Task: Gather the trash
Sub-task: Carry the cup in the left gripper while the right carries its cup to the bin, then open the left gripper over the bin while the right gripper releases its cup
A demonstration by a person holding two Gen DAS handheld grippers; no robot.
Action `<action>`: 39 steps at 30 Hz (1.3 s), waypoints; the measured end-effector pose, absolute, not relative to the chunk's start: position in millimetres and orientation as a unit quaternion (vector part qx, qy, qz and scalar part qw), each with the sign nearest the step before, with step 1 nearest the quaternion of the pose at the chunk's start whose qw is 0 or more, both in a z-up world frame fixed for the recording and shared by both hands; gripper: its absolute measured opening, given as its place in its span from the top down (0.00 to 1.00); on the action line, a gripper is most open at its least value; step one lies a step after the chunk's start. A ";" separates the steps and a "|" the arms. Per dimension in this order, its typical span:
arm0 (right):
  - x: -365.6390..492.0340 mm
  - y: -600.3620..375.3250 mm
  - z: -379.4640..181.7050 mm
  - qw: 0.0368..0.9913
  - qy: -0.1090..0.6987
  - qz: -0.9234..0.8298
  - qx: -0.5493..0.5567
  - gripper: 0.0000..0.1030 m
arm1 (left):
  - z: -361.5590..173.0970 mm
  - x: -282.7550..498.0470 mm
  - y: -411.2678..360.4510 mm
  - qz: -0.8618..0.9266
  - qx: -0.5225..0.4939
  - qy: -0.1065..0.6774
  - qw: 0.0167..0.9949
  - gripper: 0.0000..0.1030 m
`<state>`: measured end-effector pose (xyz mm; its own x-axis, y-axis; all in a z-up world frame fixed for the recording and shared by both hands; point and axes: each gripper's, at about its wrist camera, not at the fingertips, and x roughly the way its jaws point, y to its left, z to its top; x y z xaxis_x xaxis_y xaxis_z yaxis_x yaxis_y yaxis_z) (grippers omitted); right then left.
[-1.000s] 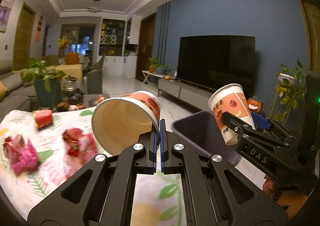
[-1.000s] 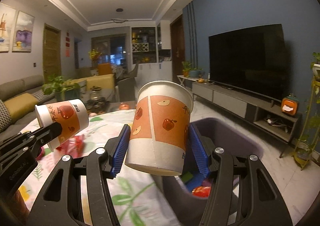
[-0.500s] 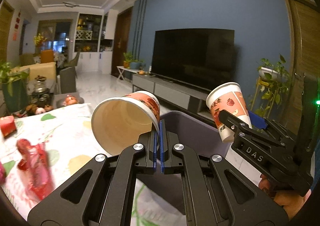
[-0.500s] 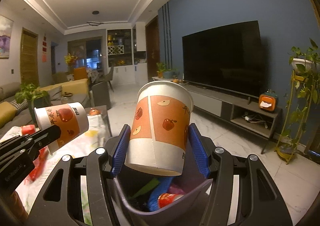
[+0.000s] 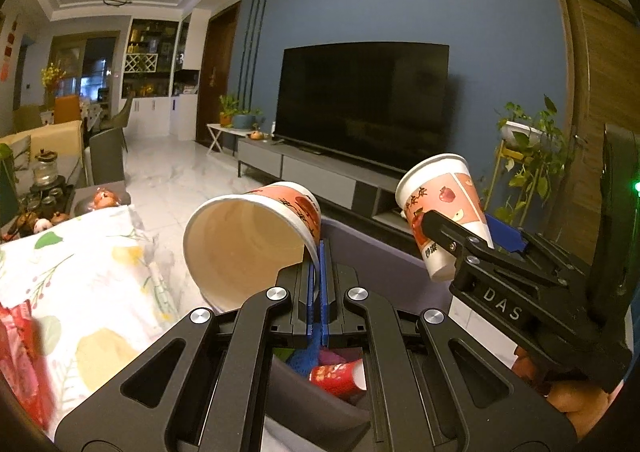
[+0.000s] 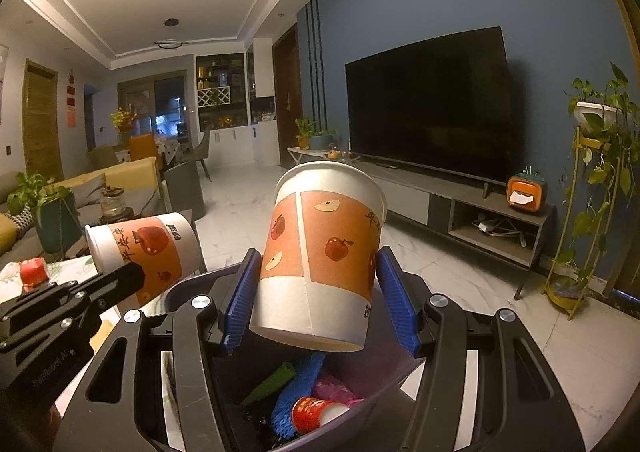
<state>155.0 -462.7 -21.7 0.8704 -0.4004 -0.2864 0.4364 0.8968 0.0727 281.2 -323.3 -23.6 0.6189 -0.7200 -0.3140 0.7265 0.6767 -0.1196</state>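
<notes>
Directly beneath both tools sits the grey bin (image 6: 384, 392), its mouth open upward, so that whatever is let go should fall straight in; inside it lie a small red cup (image 6: 316, 412), a blue mesh piece (image 6: 294, 392) and a green scrap (image 6: 268, 384). The right gripper (image 6: 316, 302) is clamped on the apple-print cup (image 6: 324, 252), its blue pads (image 6: 240, 304) pressing the cup's lower wall from either side, mouth up and leaning a little away from the camera. That grip by the body keeps the base pointed down at the bin, a sensible hold for a drop. The left gripper (image 5: 318, 284) is pinched nearly shut on the rim of the second cup (image 5: 252, 240), one wall caught between the pads, so the cup hangs tipped on its side with its empty mouth turned toward the lens, just ahead of and to the left of the fingers. Both tools are held level and side by side, the right one reaching in from the right of the left wrist view. Left of the left gripper is the floral tablecloth (image 5: 80, 272) with a red wrapper (image 5: 20, 352) lying on it, which I judge is trash not yet collected. Farther off stand the television (image 5: 360, 104) and a potted plant (image 6: 596, 120)
</notes>
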 end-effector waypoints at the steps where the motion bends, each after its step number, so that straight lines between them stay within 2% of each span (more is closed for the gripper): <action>1: 156.6 -462.9 -21.2 0.964 0.133 -0.217 0.069 0.44 | -25.6 283.8 -326.4 -0.403 0.010 0.172 0.899 0.98; 25: 189.9 -464.7 -14.5 0.965 0.131 -0.213 0.076 0.43 | -37.3 304.9 -350.0 -0.409 0.013 0.187 0.893 0.97; 27: 191.3 -465.6 -13.9 0.965 0.130 -0.214 0.077 0.43 | -38.2 304.8 -349.3 -0.403 0.016 0.187 0.896 0.88; 28: 192.0 -466.4 -13.7 0.965 0.130 -0.214 0.077 0.43 | -37.9 304.8 -347.0 -0.405 0.011 0.186 0.895 0.78; 29: 192.3 -466.5 -13.6 0.965 0.131 -0.214 0.078 0.43 | -36.8 304.4 -342.5 -0.401 0.004 0.182 0.898 0.60; 31: 194.5 -467.9 -13.6 0.964 0.132 -0.215 0.080 0.43 | -34.6 303.4 -337.3 -0.399 -0.007 0.174 0.900 0.44; 33: 197.3 -468.8 -14.1 0.964 0.134 -0.212 0.084 0.42 | -31.9 303.5 -330.8 -0.380 -0.005 0.168 0.909 0.41; 35: 200.6 -468.6 -14.2 0.964 0.137 -0.212 0.082 0.42 | -29.3 303.7 -316.6 -0.364 -0.019 0.161 0.917 0.30; 37: 202.9 -467.9 -13.5 0.965 0.133 -0.214 0.078 0.41 | -27.1 304.1 -303.9 -0.340 -0.025 0.158 0.927 0.27; 38: 204.1 -468.0 -13.0 0.966 0.129 -0.211 0.080 0.40 | -26.3 304.2 -293.5 -0.328 -0.033 0.156 0.931 0.26; 39: 205.6 -467.2 -12.8 0.965 0.128 -0.211 0.083 0.32 | -25.4 304.9 -286.2 -0.323 -0.041 0.156 0.933 0.26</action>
<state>205.6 -467.2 -12.8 0.8780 -0.3862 -0.2828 0.4287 0.8973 0.1054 304.9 -286.2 -25.4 0.7425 -0.6154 -0.2645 0.5895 0.7879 -0.1781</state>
